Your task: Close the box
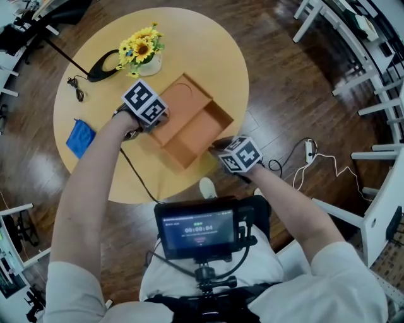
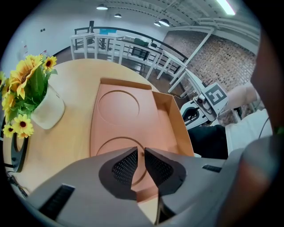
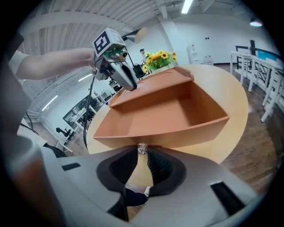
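At the round table's (image 1: 208,57) near edge, shut right claw (image 3: 142,153) against the orange cardboard box's (image 3: 177,111) front wall; left claw (image 2: 141,154), narrowed to a slit, over its flat, circle-embossed lid (image 2: 120,111).

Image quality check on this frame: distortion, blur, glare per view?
Head view: mild barrel bend at the edges, box sharp, soft sheen on the wooden floor. Left gripper view: strong fisheye, black vignette, the left gripper housing soft up close, ceiling strip light blown out. Right gripper view: same fisheye and vignette, table edge curved, foreground blurred.
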Tool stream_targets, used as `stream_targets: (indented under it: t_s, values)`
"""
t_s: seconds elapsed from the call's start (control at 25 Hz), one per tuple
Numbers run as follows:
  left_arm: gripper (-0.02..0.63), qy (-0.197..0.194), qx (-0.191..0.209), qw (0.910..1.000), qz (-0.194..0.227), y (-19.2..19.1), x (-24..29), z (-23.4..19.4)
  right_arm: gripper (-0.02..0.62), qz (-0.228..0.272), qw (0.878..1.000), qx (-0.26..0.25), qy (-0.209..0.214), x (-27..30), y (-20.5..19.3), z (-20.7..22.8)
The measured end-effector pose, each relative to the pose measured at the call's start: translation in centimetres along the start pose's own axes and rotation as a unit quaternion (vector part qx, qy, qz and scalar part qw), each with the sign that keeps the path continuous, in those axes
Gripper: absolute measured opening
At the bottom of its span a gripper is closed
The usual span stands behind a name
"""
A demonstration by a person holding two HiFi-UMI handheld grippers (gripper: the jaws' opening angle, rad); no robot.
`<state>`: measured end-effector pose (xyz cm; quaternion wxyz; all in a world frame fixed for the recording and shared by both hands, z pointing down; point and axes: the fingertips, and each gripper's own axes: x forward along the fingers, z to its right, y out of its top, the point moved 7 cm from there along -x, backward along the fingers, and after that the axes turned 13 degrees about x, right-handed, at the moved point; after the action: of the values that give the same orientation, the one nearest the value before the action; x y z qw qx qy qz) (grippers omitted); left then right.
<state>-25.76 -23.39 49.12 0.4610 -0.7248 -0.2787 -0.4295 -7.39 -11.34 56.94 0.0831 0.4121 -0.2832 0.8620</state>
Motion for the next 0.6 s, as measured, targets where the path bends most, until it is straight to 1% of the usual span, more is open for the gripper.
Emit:
stream_targets:
  t_s: [0.44,0.6]
  values:
    - [0.029,-0.015,-0.004,0.9999,-0.004,0.1,-0.1,-0.5,0.069,0.006,1.000,0.006,0.018,0.0,0.3,0.0]
    - [0.029,-0.016,0.001,0.9998,-0.007,0.0,-0.1,-0.6,0.069,0.017,1.000,-0.006,0.017,0.4,1.4,-0.7]
